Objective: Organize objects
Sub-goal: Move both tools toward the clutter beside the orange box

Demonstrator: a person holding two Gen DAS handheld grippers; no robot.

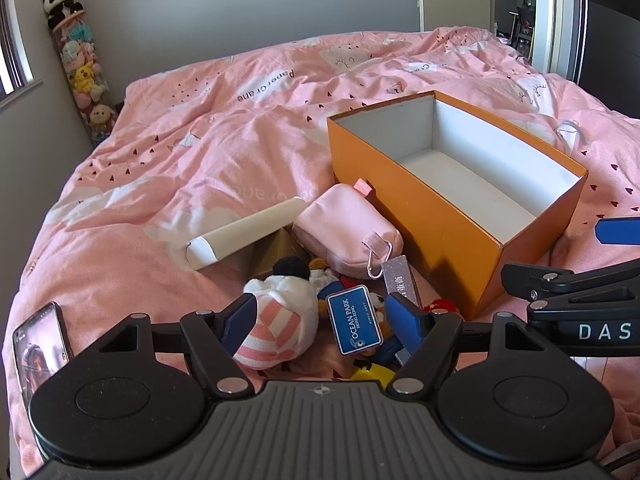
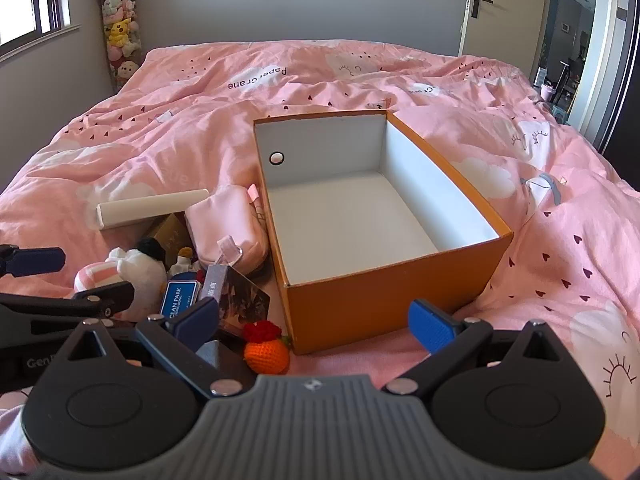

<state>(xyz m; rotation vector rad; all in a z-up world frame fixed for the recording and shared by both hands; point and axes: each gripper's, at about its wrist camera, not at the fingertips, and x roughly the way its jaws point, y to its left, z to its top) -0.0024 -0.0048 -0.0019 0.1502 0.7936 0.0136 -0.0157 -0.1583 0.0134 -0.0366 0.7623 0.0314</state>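
An open orange box with an empty white inside stands on the pink bed; it also shows in the right wrist view. Left of it lies a pile: a pink pouch, a white tube, a pink-and-white striped plush, a blue Ocean Park tag and a crocheted orange. My left gripper is open, low over the pile, with the plush and tag between its fingers, holding nothing. My right gripper is open and empty in front of the box's near wall.
A phone lies on the bed at the left. A tall clear column of plush toys stands in the far left corner. A door is at the back right. The pink duvet is rumpled.
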